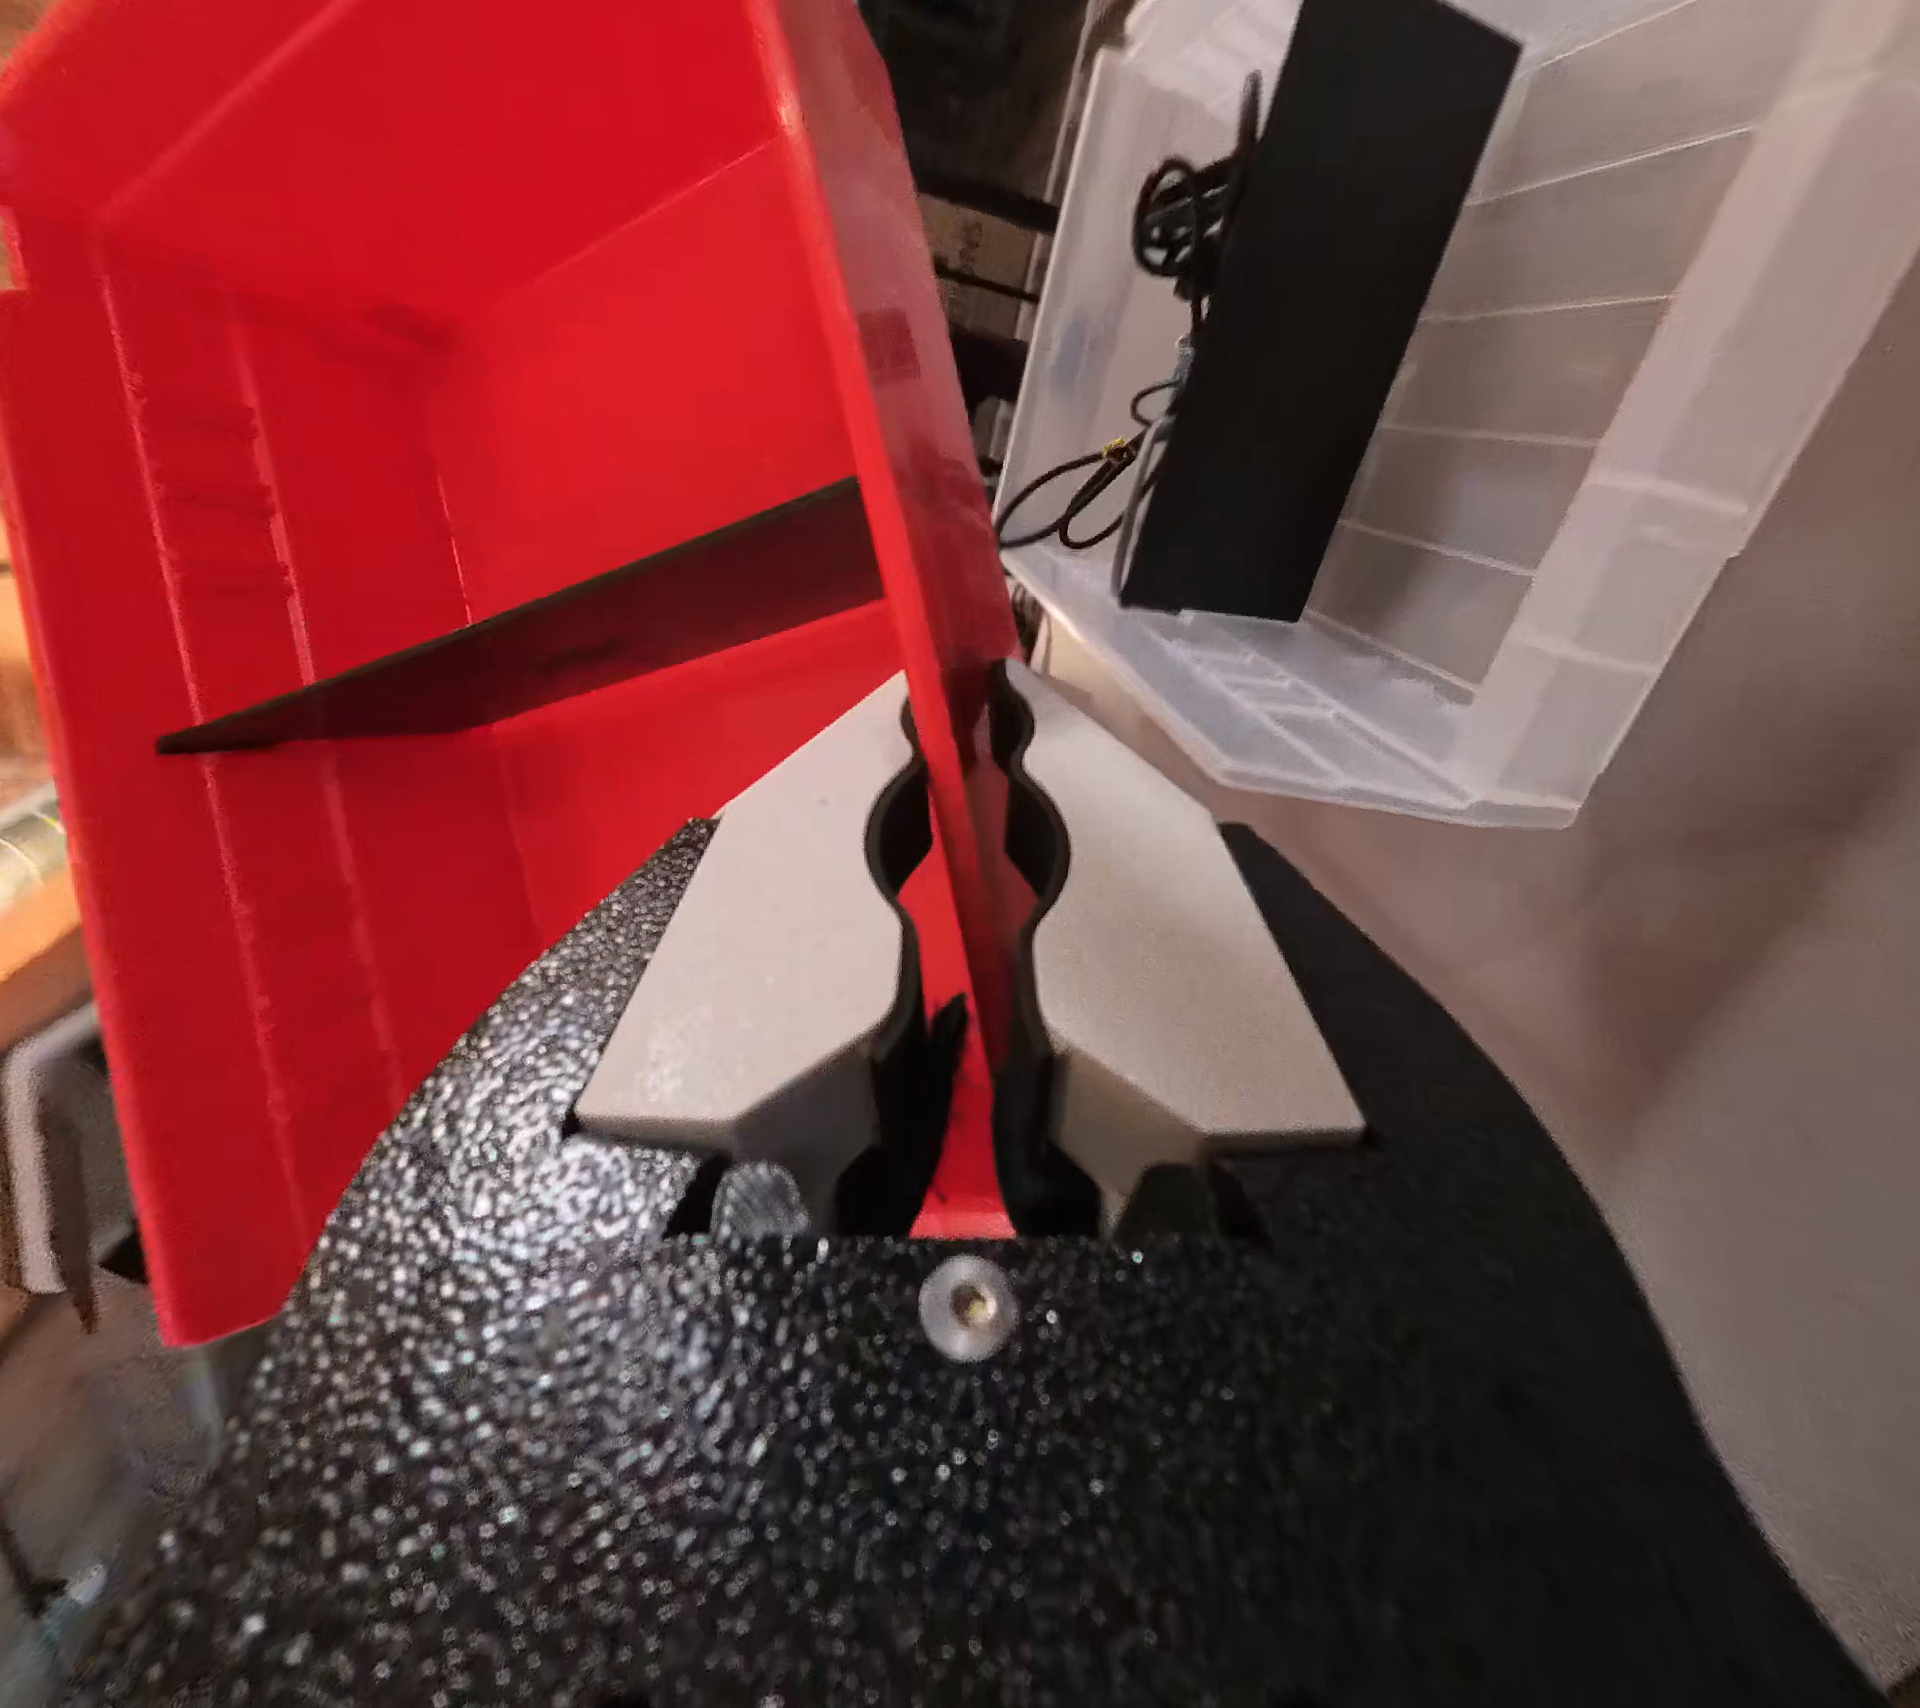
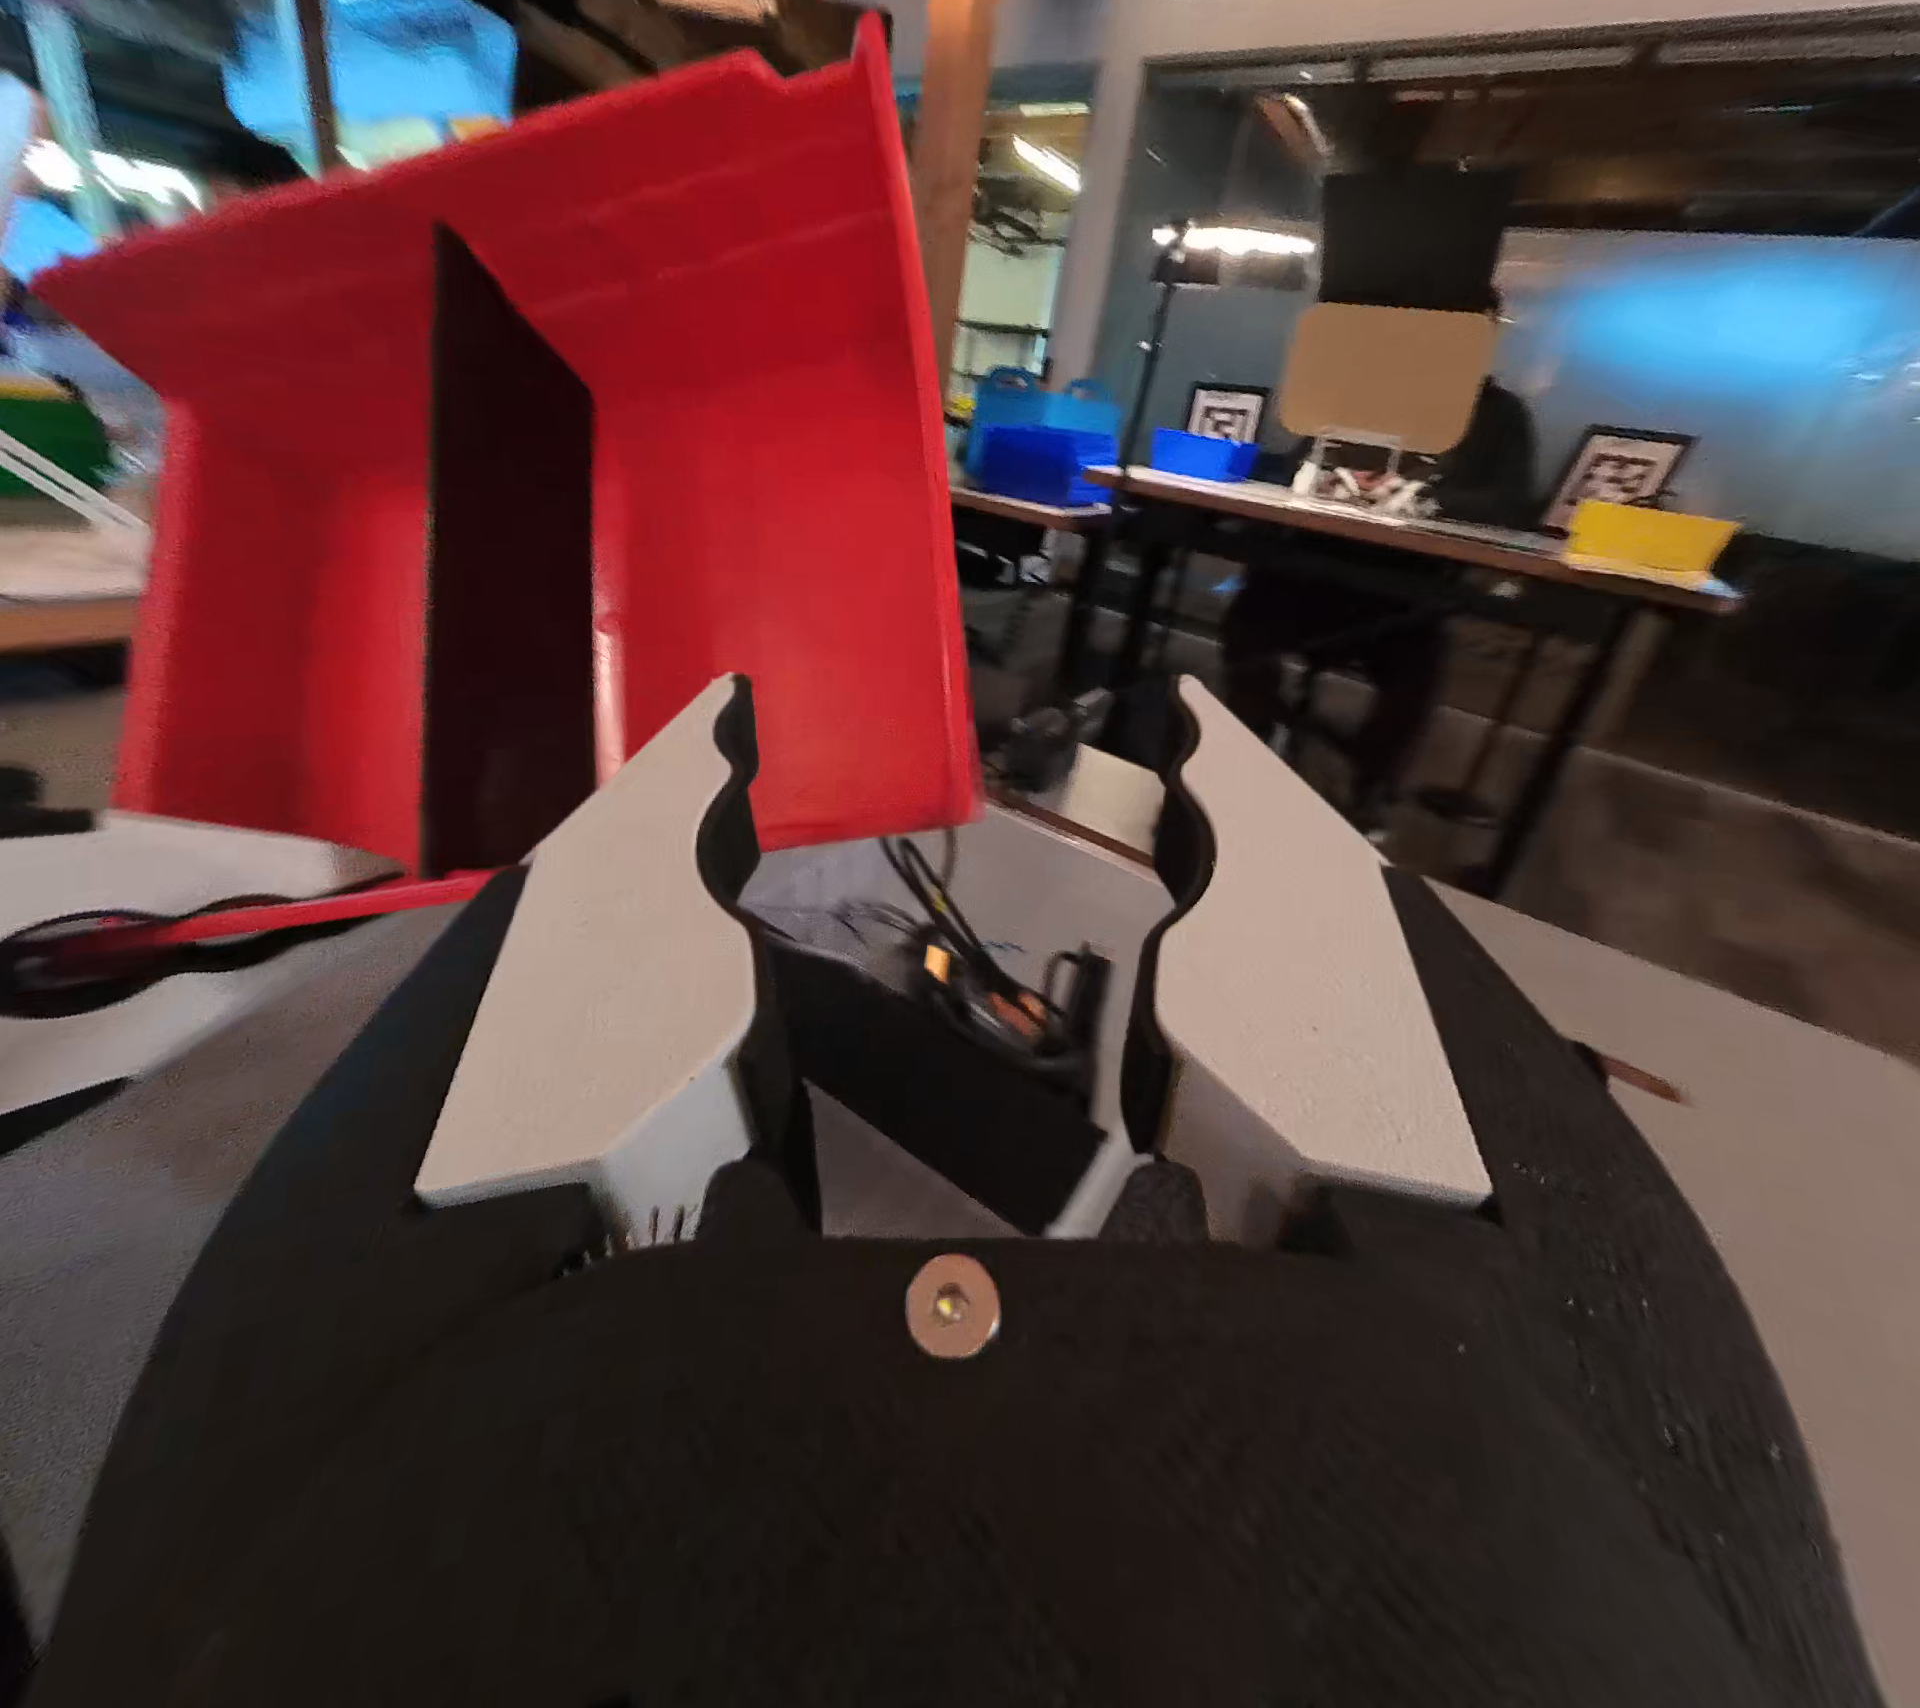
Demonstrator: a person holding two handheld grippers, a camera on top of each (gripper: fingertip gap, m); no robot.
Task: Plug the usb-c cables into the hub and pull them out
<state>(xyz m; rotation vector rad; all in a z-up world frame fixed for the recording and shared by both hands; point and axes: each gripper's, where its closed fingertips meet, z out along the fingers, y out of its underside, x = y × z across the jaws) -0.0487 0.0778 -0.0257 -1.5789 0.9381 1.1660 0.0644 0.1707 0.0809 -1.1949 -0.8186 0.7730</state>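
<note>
My left gripper (image 1: 961, 723) is shut on the side wall of a red plastic bin (image 1: 436, 370) and holds it tilted in the air. The bin has a black divider (image 1: 540, 650) and looks empty. A clear plastic bin (image 1: 1558, 370) with its own black divider (image 1: 1320, 287) holds black cables (image 1: 1174, 224) at the upper right. My right gripper (image 2: 961, 723) is open and empty. Between its fingers lie black cables with orange-tipped plugs (image 2: 997, 983) in the clear bin. The red bin (image 2: 727, 432) hangs to the upper left. I cannot make out a hub.
A grey table top (image 1: 1714, 931) lies under the clear bin. In the right wrist view, far tables (image 2: 1403, 526) carry blue bins (image 2: 1039, 443) and a yellow bin (image 2: 1647, 536), with a person seated behind. A wooden post (image 2: 966, 48) stands behind the red bin.
</note>
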